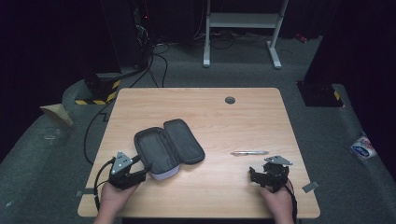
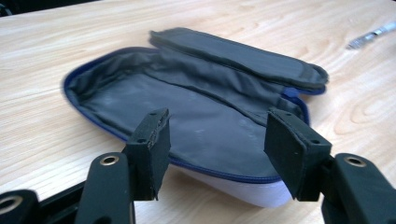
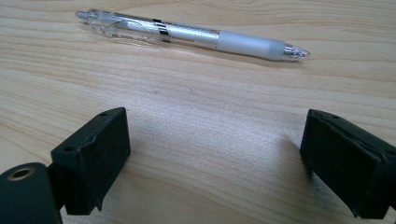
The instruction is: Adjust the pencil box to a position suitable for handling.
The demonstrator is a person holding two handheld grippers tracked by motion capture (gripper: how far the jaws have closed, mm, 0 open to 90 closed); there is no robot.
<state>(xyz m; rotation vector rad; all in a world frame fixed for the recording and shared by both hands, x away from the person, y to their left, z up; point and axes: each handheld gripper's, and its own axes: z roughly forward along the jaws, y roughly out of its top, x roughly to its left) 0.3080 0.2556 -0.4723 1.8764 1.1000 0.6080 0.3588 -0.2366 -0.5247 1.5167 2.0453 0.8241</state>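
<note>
Right gripper [image 1: 256,176] is seen near the table's [image 1: 201,105] front edge, jaws spread wide with only bare wood between them (nothing grasped). Just beyond the pads [image 3: 91,154] the pen [image 3: 191,35] lies flat, apart from them, not touched. Its long axis runs crosswise to the gripper's pointing direction, roughly parallel to the front edge in the high view, pen [image 1: 250,152], with the tip at the right in the right gripper view. So the pen is straight ahead of the fingers and the jaws' gap is lined along the barrel, not across it (a wrist turn is judged needed before a pinch). The right hand is clearly the nearer one. Left gripper [image 1: 140,169] is seen at the case's [image 1: 169,147] near end, jaws released and wide, pads [image 2: 152,149] hanging short of the rim, not pressing it. The case lies unzipped, lid [image 2: 238,53] folded back on the far side, cavity up and empty; the pen lies well apart to its right
</note>
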